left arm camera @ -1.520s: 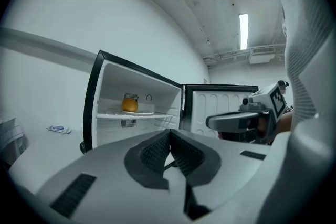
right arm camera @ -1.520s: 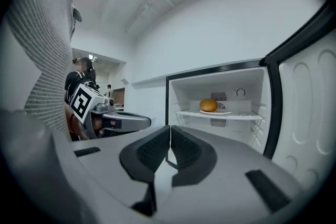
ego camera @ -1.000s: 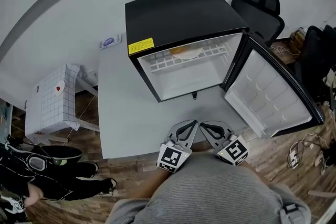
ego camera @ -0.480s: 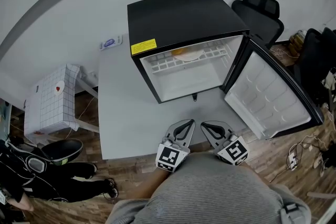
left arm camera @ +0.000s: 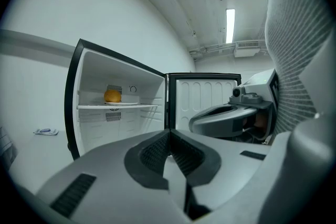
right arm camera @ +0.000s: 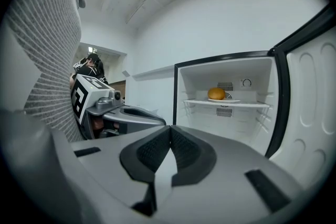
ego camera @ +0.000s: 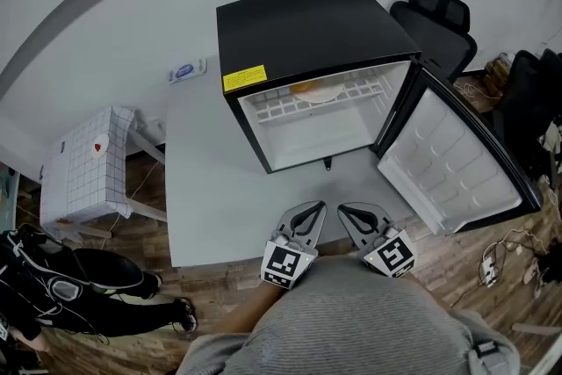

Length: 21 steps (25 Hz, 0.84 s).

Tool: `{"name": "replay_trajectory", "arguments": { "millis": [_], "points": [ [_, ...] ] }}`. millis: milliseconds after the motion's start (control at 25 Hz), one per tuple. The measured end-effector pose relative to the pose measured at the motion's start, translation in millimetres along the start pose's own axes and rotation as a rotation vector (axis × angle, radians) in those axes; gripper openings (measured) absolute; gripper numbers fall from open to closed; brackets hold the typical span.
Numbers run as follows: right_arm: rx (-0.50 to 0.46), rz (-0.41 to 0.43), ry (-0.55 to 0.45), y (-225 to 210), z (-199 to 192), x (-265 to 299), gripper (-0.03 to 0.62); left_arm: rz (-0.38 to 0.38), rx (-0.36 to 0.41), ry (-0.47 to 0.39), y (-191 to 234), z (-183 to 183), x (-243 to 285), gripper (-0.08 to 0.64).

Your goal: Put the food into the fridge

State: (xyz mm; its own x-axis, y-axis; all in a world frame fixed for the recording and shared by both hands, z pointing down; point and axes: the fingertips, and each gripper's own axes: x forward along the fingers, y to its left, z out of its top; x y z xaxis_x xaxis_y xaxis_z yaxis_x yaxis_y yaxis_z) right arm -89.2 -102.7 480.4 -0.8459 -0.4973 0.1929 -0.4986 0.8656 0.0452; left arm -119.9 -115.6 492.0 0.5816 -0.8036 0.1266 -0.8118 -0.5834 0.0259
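A black mini fridge (ego camera: 307, 31) stands on the grey table (ego camera: 211, 189) with its door (ego camera: 452, 167) swung wide to the right. On its upper wire shelf rests a white plate (ego camera: 318, 92) carrying an orange bun (left arm camera: 112, 96), also seen as the bun (right arm camera: 216, 93) in the right gripper view. My left gripper (ego camera: 318, 206) and right gripper (ego camera: 342, 210) sit side by side at the table's near edge, close to my body. Both are shut, jaws meeting with nothing between them.
A black office chair (ego camera: 435, 18) stands behind the fridge door. A small white grid-patterned table (ego camera: 88, 167) is at the left. A person in dark clothes (ego camera: 61, 285) is on the floor at lower left. A small blue-white item (ego camera: 183, 71) lies at the table's far edge.
Both grippers stay where they were, shut. The person at lower left has shifted on the floor. The head view has drifted slightly.
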Motion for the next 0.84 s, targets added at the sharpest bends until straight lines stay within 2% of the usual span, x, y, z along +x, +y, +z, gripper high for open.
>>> {"name": "replay_trajectory", "arguments": {
  "millis": [840],
  "points": [
    [0.004, 0.001, -0.009, -0.8, 1.2, 1.5, 0.012, -0.001, -0.006, 0.005, 1.9, -1.7, 0.5, 0.011]
  ]
}}
